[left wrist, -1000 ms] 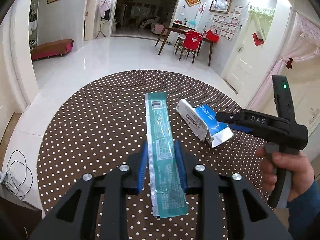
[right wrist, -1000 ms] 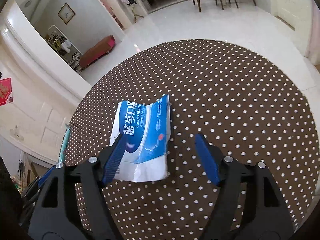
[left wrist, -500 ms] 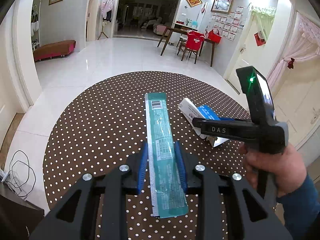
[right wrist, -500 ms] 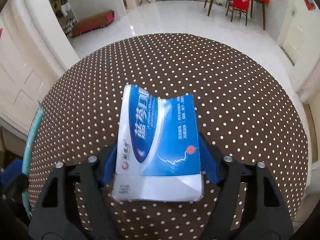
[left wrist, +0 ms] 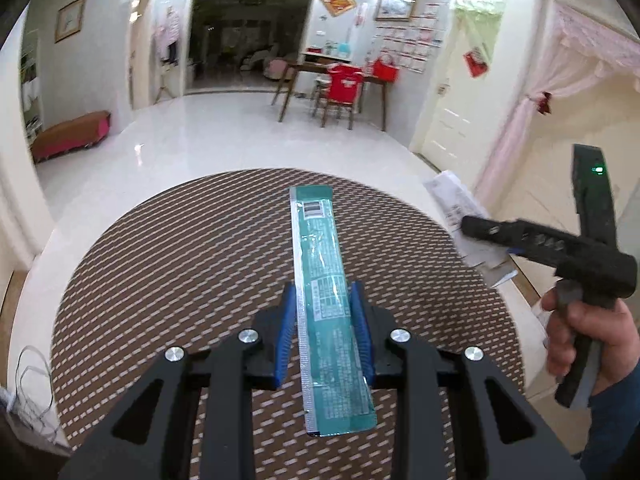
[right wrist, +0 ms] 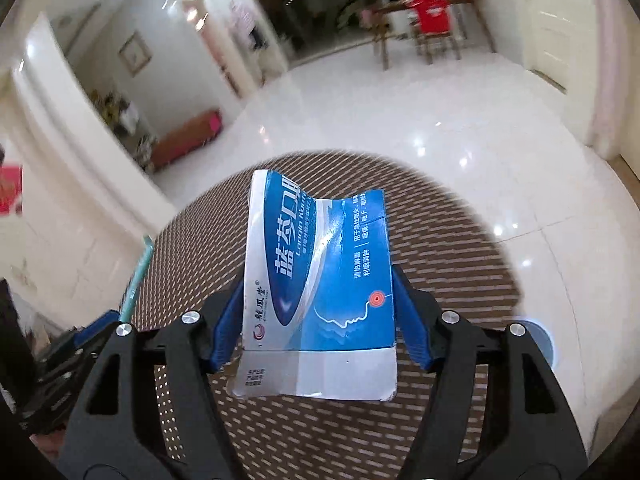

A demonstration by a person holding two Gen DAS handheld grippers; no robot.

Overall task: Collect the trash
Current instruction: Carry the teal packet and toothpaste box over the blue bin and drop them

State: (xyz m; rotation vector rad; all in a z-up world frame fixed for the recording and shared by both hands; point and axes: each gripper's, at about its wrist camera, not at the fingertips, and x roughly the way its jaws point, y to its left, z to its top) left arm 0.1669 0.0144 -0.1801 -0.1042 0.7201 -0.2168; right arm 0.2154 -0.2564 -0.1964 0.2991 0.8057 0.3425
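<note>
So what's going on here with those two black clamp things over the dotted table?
A person is collecting trash with a handheld gripper in each hand. The left gripper is shut on a long green wrapper, and the right gripper is shut on a flattened blue and white medicine box. Both pieces are held above the round brown polka-dot table. No bin shows in either view.
</note>
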